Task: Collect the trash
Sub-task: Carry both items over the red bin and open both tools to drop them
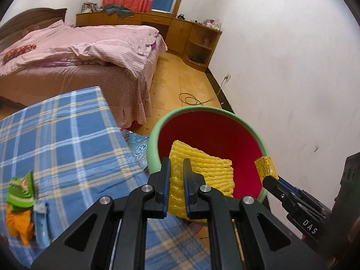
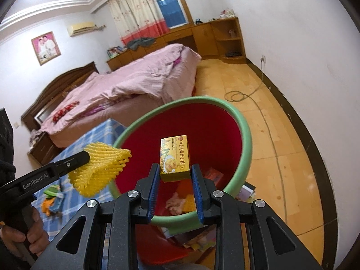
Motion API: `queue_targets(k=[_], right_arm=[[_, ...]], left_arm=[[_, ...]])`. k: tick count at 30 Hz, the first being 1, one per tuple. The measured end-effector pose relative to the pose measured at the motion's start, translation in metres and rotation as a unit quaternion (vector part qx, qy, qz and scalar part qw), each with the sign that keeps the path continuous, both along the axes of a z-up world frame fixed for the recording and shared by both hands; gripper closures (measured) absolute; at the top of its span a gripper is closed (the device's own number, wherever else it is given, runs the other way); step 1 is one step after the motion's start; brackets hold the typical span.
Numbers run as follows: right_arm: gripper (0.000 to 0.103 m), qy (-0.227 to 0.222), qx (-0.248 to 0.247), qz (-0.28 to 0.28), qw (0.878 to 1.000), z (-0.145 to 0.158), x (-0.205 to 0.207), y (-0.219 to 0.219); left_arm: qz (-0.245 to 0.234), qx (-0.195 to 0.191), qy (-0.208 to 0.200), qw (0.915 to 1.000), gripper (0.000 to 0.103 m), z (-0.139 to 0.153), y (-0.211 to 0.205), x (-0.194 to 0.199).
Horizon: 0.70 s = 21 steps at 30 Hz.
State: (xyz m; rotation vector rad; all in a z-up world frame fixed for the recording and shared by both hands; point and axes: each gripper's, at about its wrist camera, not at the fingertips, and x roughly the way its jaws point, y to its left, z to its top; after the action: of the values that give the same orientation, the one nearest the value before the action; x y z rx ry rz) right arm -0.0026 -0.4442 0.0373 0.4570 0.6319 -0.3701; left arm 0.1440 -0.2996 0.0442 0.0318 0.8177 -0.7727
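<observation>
Left wrist view: the left gripper [image 1: 176,186] is clenching a yellow foam net [image 1: 202,171], its pads pinching one edge while the rest of the net is hanging out over the mouth of the red bin [image 1: 155,139]. The grip looks shallow and the foam is soft, so the net could be slipping free early. Its near edge is lying close to the green rim, and a release from here could leave it draped on the rim or dropping outside. The right gripper [image 1: 268,173] is entering at the lower right, holding a yellow box [image 1: 264,165] just at the rim. More litter, a green wrapper [image 1: 20,191] among it, is waiting on the blue plaid cloth [image 1: 67,135].

Right wrist view: the right gripper [image 2: 174,173] is grasping the yellow box [image 2: 174,155] by its lower part, upright, over the bin's opening [image 2: 245,139]. The box is standing tall above the pads and could be tipping or twisting on release. The left gripper [image 2: 88,156] and its foam net [image 2: 101,168] are sitting at the bin's left rim, with much of the net outside it. Both tools are crowding one opening, so a knock between them is a risk. Scraps are already lying at the bin's bottom.
</observation>
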Motion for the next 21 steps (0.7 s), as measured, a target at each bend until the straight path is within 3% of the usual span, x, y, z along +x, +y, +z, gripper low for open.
queue_targets(k=[8,14,18,21], right_arm=[[0.074,0.031,0.002,-0.017,0.999,-0.022,0.011,-0.014],[0.072,0.031,0.016,-0.014,0.999,-0.030,0.013,-0.023],[0.060,0.030,0.019,-0.017,0.999,-0.030,0.012,-0.023],[0.059,0.030,0.019,-0.020,0.999,-0.029,0.012,-0.022]], left_arm=[[-0.010,0.032,-0.004,0.9994,0.094,-0.020,-0.027,0.009],[-0.001,0.050,0.003,0.9987,0.084,-0.027,-0.031,0.011],[0.005,0.052,0.001,0.9986,0.081,-0.024,-0.029,0.009],[0.005,0.050,-0.005,0.9987,0.081,-0.020,-0.026,0.005]])
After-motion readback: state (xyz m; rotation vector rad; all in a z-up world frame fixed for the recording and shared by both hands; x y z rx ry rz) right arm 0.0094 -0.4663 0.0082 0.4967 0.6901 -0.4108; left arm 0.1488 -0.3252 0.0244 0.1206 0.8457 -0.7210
